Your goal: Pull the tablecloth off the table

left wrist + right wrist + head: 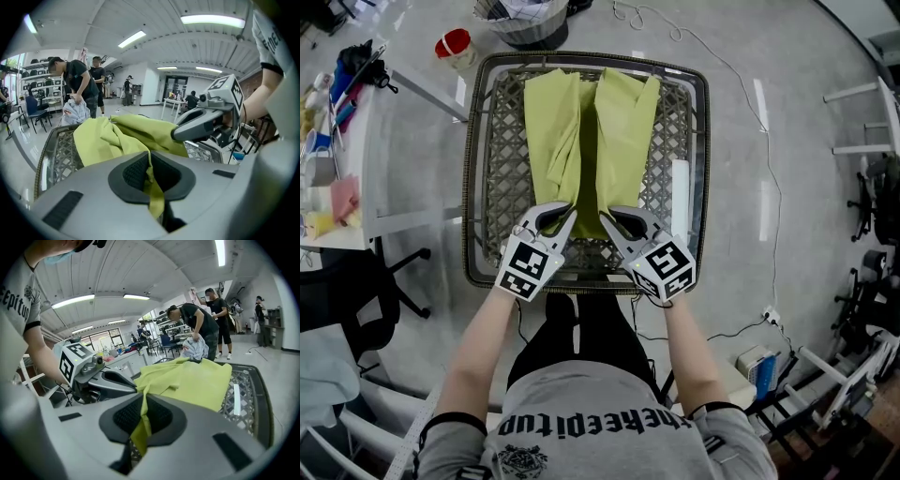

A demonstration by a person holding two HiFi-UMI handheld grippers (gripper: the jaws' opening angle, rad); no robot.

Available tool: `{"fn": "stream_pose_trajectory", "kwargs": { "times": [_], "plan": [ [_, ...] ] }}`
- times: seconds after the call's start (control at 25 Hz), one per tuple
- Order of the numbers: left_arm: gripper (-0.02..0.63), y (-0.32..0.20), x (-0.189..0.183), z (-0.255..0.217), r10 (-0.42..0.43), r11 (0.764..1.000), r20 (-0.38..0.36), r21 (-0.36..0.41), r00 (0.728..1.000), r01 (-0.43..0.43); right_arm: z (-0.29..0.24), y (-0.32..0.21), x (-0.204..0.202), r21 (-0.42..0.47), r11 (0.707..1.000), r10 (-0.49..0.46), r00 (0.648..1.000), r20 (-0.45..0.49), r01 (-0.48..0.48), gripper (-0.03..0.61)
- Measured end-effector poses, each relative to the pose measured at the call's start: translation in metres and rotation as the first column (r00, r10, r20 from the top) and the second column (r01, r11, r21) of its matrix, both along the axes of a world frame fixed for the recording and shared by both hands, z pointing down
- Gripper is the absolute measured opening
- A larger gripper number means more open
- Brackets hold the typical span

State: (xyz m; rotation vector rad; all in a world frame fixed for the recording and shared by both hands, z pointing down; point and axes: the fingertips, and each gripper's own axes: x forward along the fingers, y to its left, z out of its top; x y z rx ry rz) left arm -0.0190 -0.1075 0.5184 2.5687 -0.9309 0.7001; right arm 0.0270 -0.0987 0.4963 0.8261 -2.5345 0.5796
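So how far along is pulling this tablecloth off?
Done: the left gripper and right gripper are each shut on the tablecloth at its near edge. In hand: the cloth is bunched toward the middle. Left: nearly all of it lies on the table, so the pull-off remains.

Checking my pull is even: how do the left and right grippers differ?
The left gripper slants rightward in the head view, the right gripper leftward. The tablecloth leading to the left gripper is bunched and narrower; toward the right gripper it lies flatter and wider. Both are shut on its near edge.
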Motion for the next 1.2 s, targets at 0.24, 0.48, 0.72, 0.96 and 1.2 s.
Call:
{"fn": "stream_pose_trajectory", "kwargs": {
  "times": [0.24,0.48,0.72,0.96,1.2],
  "plan": [
    [0.025,0.024,0.008,-0.002,0.111,0.989,0.086,0.086,0.990,-0.119,0.006,0.018,-0.005,-0.007,0.999,-0.046,0.999,-0.029,0.046,0.023],
    [0.025,0.043,0.014,0.002,0.227,0.964,0.145,0.110,0.963,-0.244,0.018,0.035,-0.009,-0.033,0.993,-0.119,0.991,-0.061,0.117,0.023],
    [0.025,0.051,0.011,0.006,0.270,0.954,0.149,0.093,0.951,-0.286,0.027,0.052,-0.009,-0.058,0.981,-0.192,0.977,-0.097,0.187,0.023],
    [0.025,0.050,0.009,0.002,0.261,0.955,0.149,0.103,0.954,-0.278,0.047,0.072,-0.011,-0.127,0.957,-0.278,0.949,-0.147,0.260,0.025],
    [0.025,0.049,0.006,-0.004,0.242,0.957,0.151,0.128,0.958,-0.262,0.060,0.070,-0.017,-0.184,0.962,-0.226,0.967,-0.119,0.203,0.045]
  ]
}}
